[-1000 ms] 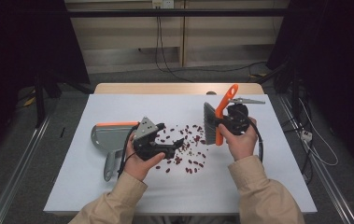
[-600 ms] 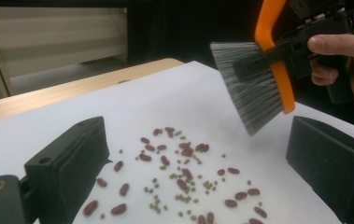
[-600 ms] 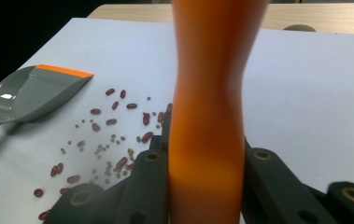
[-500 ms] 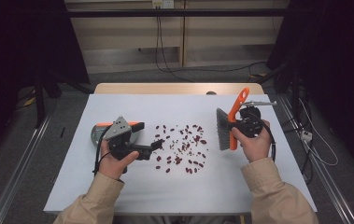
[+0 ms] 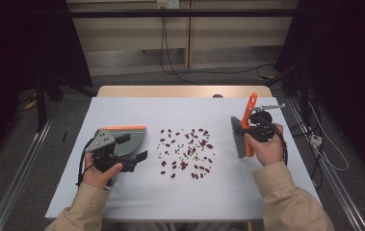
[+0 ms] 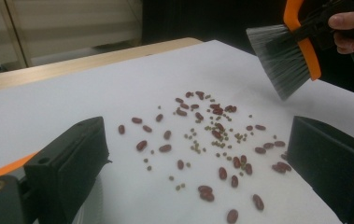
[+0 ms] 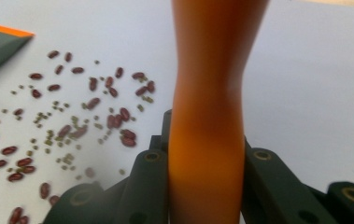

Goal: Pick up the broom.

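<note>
Beans (image 5: 186,150) lie on the table (image 5: 218,192) between dustpan (image 5: 122,139) and brush (image 5: 240,137).

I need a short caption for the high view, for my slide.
Right tongs hold an orange-handled brush beside scattered beans; left tongs over a grey dustpan.

Your surface (image 5: 122,202) is covered with a pale sheet, its wooden edge (image 5: 180,91) showing at the far side. Beyond it you have black cables (image 5: 166,53) hanging down a light wall panel, and metal rails (image 5: 21,168) run along the floor at either side.
</note>
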`<state>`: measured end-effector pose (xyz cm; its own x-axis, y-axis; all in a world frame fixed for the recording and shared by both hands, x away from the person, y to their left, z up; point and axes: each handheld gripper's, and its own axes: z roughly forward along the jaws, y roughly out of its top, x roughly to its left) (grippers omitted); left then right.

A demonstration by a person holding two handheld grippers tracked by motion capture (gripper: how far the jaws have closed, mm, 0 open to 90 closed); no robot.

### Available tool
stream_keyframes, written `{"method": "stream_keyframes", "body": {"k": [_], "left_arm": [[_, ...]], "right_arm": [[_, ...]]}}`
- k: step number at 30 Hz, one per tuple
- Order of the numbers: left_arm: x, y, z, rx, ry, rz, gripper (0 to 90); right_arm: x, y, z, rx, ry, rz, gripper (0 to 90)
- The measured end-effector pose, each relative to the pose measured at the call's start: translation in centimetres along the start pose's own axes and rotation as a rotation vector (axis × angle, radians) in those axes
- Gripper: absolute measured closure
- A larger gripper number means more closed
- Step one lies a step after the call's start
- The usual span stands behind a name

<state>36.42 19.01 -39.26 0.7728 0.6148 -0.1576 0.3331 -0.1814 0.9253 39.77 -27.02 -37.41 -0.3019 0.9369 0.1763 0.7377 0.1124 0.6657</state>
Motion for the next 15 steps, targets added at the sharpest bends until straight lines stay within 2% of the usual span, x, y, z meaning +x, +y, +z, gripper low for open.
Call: {"method": "stream_keyframes", "body": {"k": [7, 15], "left_arm": [[1.2, -0.9, -1.2, -0.013, 0.031, -0.023, 5.3], [1.6, -1.4, -1.6, -0.008, 0.04, -0.023, 5.3]], "right_arm": [[-0.4, -0.5, 2.0, 0.036, -0.021, -0.006, 77.6], [0.2, -0.3, 4.3, 0.02, -0.038, -0.027, 77.2]]}}
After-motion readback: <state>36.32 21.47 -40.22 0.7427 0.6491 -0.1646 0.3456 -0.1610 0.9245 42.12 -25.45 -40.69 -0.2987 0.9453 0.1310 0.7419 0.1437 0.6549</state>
